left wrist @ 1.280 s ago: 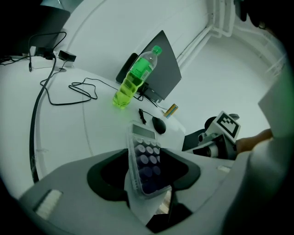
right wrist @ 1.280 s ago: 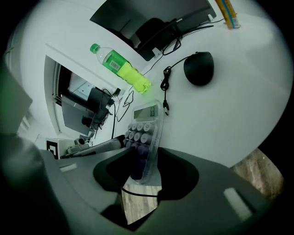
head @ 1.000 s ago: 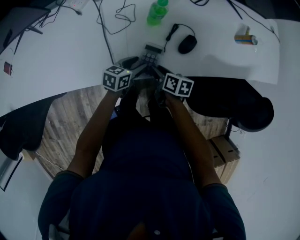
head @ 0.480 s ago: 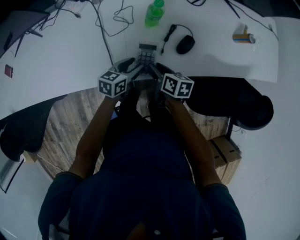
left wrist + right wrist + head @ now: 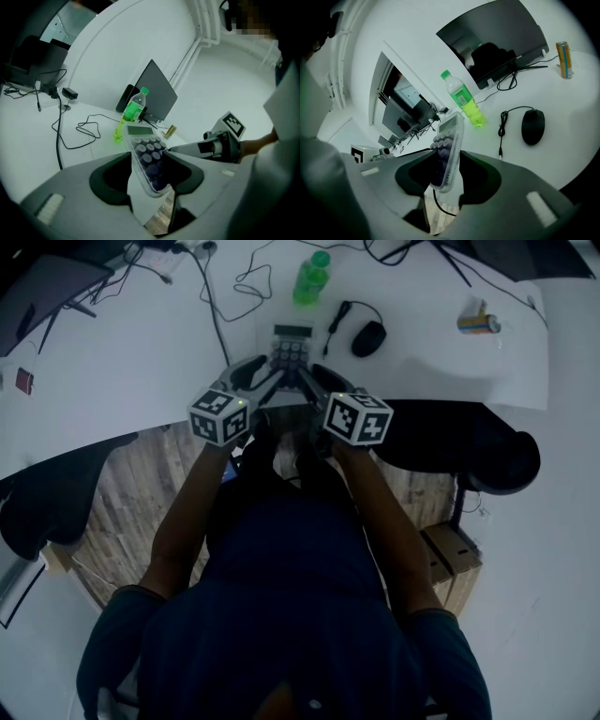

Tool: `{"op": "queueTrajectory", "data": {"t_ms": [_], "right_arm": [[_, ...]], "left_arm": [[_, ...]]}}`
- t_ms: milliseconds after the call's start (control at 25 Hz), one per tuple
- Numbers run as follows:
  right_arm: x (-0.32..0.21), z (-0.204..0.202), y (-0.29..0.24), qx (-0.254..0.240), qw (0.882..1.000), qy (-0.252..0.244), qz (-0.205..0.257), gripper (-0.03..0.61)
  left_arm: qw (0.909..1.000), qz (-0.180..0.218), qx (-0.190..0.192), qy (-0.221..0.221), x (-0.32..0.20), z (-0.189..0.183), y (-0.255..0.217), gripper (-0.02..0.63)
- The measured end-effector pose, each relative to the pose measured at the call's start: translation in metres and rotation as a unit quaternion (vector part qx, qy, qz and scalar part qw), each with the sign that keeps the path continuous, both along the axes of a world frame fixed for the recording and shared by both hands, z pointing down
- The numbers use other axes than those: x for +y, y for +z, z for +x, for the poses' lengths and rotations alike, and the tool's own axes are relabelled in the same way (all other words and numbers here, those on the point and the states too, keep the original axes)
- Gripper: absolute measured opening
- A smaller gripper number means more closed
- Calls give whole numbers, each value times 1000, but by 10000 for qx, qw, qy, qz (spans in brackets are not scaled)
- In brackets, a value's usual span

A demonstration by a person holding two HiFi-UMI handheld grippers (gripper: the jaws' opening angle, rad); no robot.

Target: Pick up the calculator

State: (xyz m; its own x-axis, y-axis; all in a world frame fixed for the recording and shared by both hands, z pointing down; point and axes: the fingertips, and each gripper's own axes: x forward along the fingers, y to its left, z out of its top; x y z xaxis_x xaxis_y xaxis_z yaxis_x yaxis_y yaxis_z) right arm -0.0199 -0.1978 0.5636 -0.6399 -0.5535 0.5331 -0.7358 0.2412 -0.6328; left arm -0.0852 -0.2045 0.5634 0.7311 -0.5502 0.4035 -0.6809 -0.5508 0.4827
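The calculator [image 5: 289, 348], pale with dark round keys and a small screen, is held tilted above the white desk [image 5: 141, 362] near its front edge. My left gripper [image 5: 273, 372] and right gripper [image 5: 306, 372] meet at its near end from either side. In the left gripper view the calculator [image 5: 147, 157] fills the gap of the left gripper [image 5: 147, 174], keys facing right, and the right gripper [image 5: 220, 143] reaches in from the right. The right gripper view shows the calculator [image 5: 447, 150] edge-on, clamped in the right gripper [image 5: 446, 176].
A green bottle [image 5: 311, 277] stands just beyond the calculator, and a black wired mouse [image 5: 368, 337] lies to its right. Cables [image 5: 225, 287] trail at the back left, a small can [image 5: 478, 322] lies far right. A black chair [image 5: 469, 451] and cardboard box [image 5: 450, 554] stand at my right.
Both grippers have stayed closed around the calculator's near end. Their marker cubes have drifted slightly apart and lower in the picture, and the whole desk view has shifted a little.
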Motion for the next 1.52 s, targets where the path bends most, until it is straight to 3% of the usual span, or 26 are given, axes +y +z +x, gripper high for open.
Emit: {"op": "queueTrajectory", "data": {"t_ms": [880,1520], "right_arm": [[-17,5,-109,26,9926,-108,1207,143],[-12,2,-147,25,9879,-191,1542,143]], "left_arm": [[9929,1161,260,-28,-9,1,-107,201],[9882,1485,371,6,0,-2,-141,201]]}}
